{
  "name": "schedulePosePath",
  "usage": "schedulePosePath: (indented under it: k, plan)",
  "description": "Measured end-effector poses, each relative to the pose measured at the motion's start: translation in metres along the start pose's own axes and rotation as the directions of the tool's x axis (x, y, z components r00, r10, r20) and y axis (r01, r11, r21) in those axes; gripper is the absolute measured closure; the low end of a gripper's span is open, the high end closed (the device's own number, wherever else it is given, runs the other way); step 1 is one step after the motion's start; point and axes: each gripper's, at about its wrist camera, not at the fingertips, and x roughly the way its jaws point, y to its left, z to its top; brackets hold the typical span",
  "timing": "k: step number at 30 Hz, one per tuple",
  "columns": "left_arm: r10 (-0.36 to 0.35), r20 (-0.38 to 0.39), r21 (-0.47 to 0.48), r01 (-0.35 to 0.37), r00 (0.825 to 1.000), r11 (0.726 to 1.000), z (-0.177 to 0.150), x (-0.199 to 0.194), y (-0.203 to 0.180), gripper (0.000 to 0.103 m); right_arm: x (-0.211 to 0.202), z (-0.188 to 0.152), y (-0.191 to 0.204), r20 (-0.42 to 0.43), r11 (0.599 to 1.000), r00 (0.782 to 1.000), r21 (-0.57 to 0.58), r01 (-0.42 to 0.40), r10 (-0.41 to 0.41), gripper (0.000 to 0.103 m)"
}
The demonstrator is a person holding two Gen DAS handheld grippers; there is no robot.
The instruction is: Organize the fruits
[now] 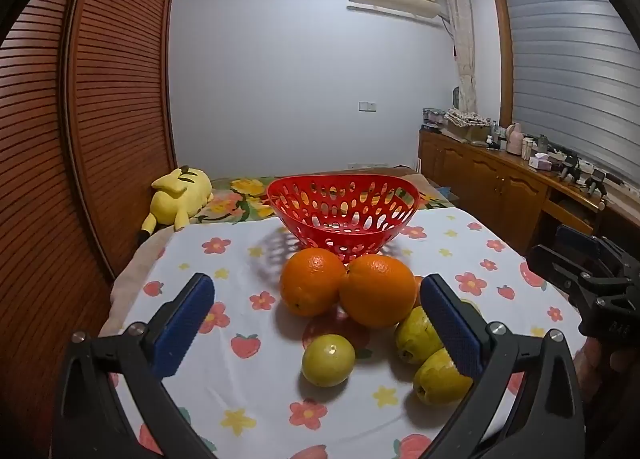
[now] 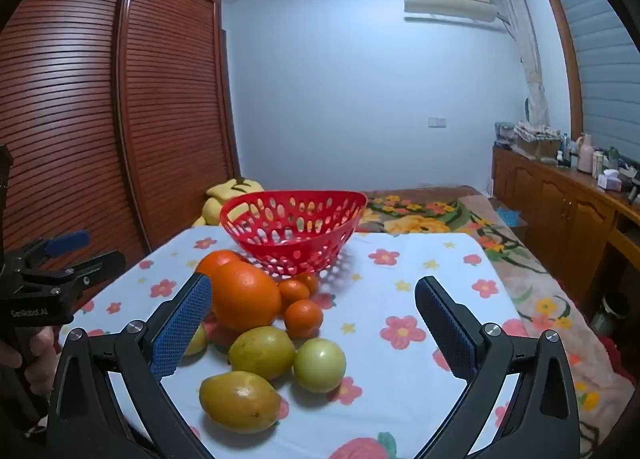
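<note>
Your left gripper (image 1: 318, 323) hovers over the near side of the floral tablecloth (image 1: 224, 379) with its blue pads spread wide and nothing between them. Your right gripper (image 2: 312, 327) is spread the same way, gripping nothing.

Ahead of both, the fruit sits bunched together. Two large oranges (image 1: 312, 281) lie touching each other just in front of the red perforated basket (image 1: 342, 211), which stands at the far middle of the cloth with nothing visible inside it. Nearer to you lie four yellow-green fruits (image 1: 328, 359), one of them partly hidden behind your left gripper's right pad. From the right wrist view, three small tangerines (image 2: 303, 318) sit to the right of the oranges, between the basket and the green fruits.

A yellow plush toy (image 1: 178, 195) lies on the bed beyond the cloth, far left.
</note>
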Motion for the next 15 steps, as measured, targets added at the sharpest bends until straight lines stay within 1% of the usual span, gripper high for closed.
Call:
schedulePosePath:
  k: [1, 8, 10, 15]
  plan:
    - [0.0, -0.001, 0.0, 0.0, 1.0, 1.0, 0.0, 0.0001, 0.0, 0.0, 0.0002, 0.0001, 0.0007, -0.008, 1.0, 1.0, -0.015, -0.003, 0.002, 0.0]
    - [0.001, -0.001, -0.016, -0.001, 1.0, 1.0, 0.0014, 0.0034, -0.0029, 0.0, -0.0013, -0.0006, 0.0014, -0.011, 1.0, 1.0, -0.005, -0.004, 0.004, 0.0]
    - [-0.001, 0.004, -0.015, 0.001, 1.0, 1.0, 0.0007, -0.0048, 0.0013, 0.0, -0.001, -0.0008, 0.0023, -0.013, 1.0, 1.0, -0.006, -0.001, 0.001, 0.0]
    - [-0.002, 0.004, -0.019, 0.002, 1.0, 1.0, -0.0018, -0.0056, 0.003, 0.0, -0.0003, -0.0011, 0.004, -0.011, 1.0, 1.0, -0.01, 0.0, 0.0, 0.0]
